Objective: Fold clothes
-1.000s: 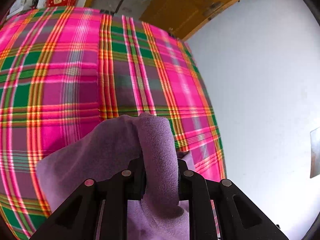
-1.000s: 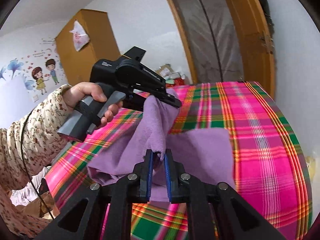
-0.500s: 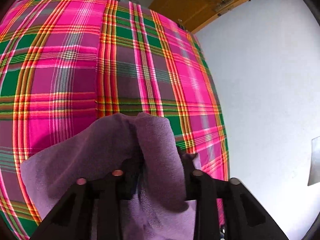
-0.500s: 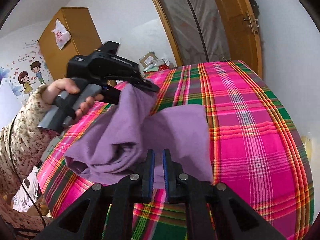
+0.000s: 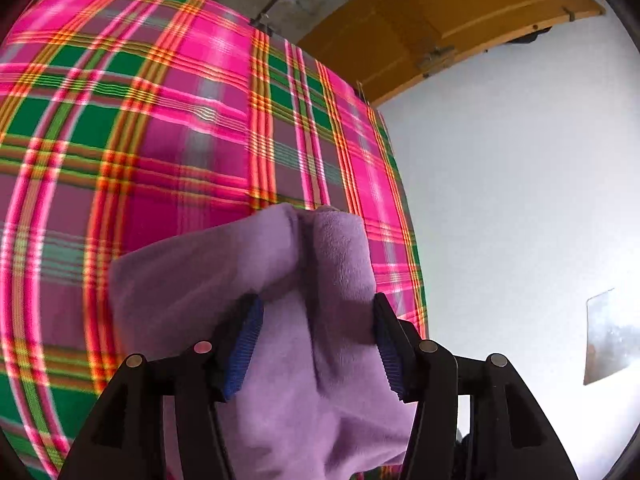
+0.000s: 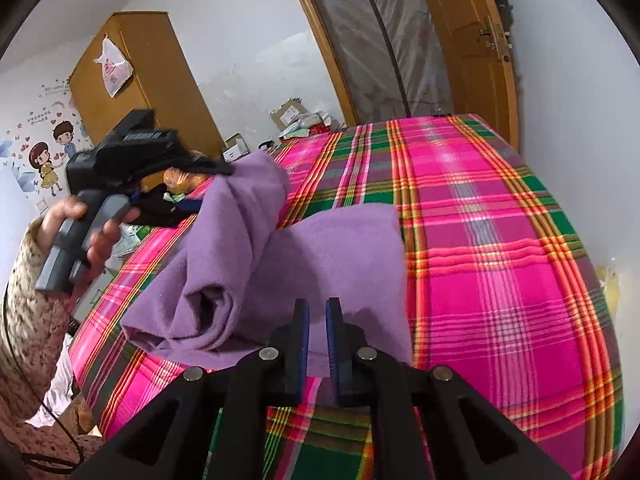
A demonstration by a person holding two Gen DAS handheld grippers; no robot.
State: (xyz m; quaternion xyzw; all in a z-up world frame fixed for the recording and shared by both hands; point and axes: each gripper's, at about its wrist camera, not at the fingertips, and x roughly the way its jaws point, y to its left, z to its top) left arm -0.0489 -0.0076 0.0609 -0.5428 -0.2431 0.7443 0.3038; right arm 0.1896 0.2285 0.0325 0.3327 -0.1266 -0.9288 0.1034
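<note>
A purple fleece garment (image 6: 280, 264) lies bunched on the pink and green plaid bed cover (image 6: 500, 248). One end is raised toward my left gripper (image 6: 208, 168), seen at the left of the right wrist view. In the left wrist view my left gripper (image 5: 316, 320) has its jaws spread wide, with the garment (image 5: 280, 280) draped loosely between its blue pads (image 5: 244, 340). My right gripper (image 6: 317, 308) hovers just above the garment's near edge, its jaws a narrow gap apart with nothing between them.
A white wall (image 5: 520, 200) runs along the bed's right side. A wooden door (image 6: 472, 40) and a plastic-covered doorway (image 6: 380, 48) stand beyond the bed's far end. A wooden wardrobe (image 6: 140, 88) and cluttered boxes (image 6: 296, 120) are at the back left.
My left gripper's jaws have spread from gripping the garment to wide open. My right gripper has let go of the garment's edge and lowered. The garment has sunk onto the bed.
</note>
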